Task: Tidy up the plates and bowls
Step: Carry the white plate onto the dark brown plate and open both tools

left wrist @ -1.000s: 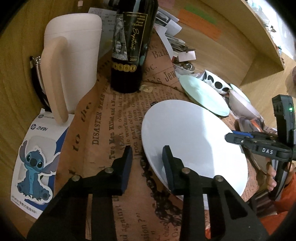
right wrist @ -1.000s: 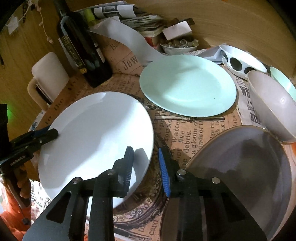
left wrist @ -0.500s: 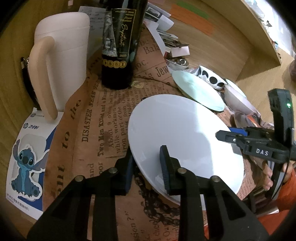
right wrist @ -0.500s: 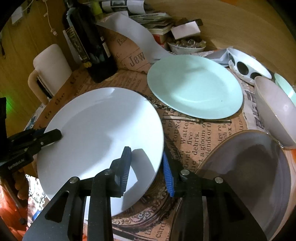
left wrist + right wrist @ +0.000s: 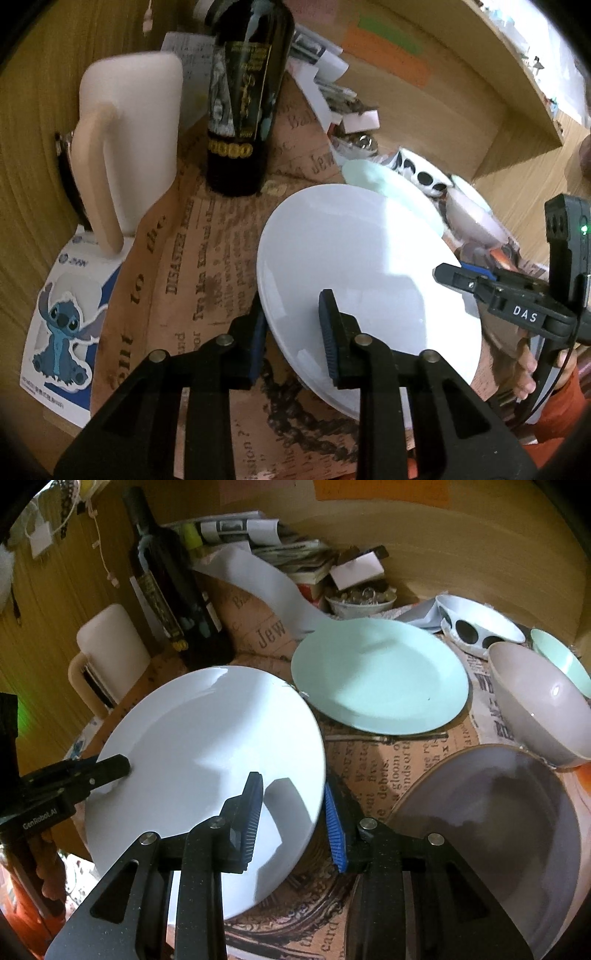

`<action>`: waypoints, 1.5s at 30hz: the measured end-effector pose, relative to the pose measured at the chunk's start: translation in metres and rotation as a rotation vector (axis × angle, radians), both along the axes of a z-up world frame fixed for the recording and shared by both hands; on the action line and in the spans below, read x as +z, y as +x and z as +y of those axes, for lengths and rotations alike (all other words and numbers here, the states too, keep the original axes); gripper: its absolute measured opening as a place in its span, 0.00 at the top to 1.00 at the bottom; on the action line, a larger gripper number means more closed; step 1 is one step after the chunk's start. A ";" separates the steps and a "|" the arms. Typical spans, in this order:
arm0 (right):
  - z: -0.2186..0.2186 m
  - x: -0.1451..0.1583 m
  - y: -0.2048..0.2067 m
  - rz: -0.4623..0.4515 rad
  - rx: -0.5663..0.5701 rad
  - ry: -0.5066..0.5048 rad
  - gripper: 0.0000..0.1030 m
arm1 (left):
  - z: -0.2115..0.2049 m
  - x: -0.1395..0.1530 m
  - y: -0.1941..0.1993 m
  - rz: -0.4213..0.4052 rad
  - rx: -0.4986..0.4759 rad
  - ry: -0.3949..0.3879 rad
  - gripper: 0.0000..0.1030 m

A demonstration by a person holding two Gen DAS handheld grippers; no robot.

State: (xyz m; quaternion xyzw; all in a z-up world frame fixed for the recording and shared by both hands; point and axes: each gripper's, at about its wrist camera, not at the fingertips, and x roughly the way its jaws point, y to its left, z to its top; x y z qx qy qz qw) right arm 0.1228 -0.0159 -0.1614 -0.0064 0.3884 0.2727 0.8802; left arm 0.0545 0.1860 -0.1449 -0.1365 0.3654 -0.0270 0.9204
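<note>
Two grippers pinch the white plate [image 5: 207,746] by opposite rims, left gripper [image 5: 291,332] and right gripper [image 5: 293,818], lifting it tilted.

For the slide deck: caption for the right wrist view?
Both tongs grip the white plate by opposite rims, beside the mint plate.

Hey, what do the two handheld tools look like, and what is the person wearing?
Both are black plastic with silver rivets and ribbed blue pads. The right tool is lettered DAS, with a green light and thin black cable. The left tool reads GenRobot.AI. Orange-red sleeves.
</note>
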 end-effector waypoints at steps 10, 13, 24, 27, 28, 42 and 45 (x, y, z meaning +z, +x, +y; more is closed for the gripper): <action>-0.021 0.018 -0.006 -0.056 -0.043 0.057 0.71 | -0.016 0.024 0.003 -0.072 -0.001 -0.026 0.74; -0.030 0.023 -0.008 -0.077 -0.056 0.066 0.71 | -0.022 0.029 0.006 -0.086 -0.007 -0.028 0.74; -0.068 0.027 -0.014 -0.088 -0.113 0.091 0.71 | -0.054 0.039 0.015 -0.117 -0.059 -0.040 0.74; -0.079 0.028 -0.016 -0.090 -0.126 0.095 0.71 | -0.063 0.038 0.018 -0.116 -0.074 -0.041 0.74; -0.082 0.028 -0.017 -0.090 -0.132 0.099 0.71 | -0.066 0.038 0.019 -0.116 -0.080 -0.041 0.74; -0.128 0.015 -0.023 -0.048 -0.198 0.146 0.71 | -0.112 0.031 0.031 -0.091 -0.144 -0.022 0.74; -0.137 0.012 -0.025 -0.039 -0.209 0.151 0.71 | -0.119 0.026 0.032 -0.076 -0.154 -0.019 0.74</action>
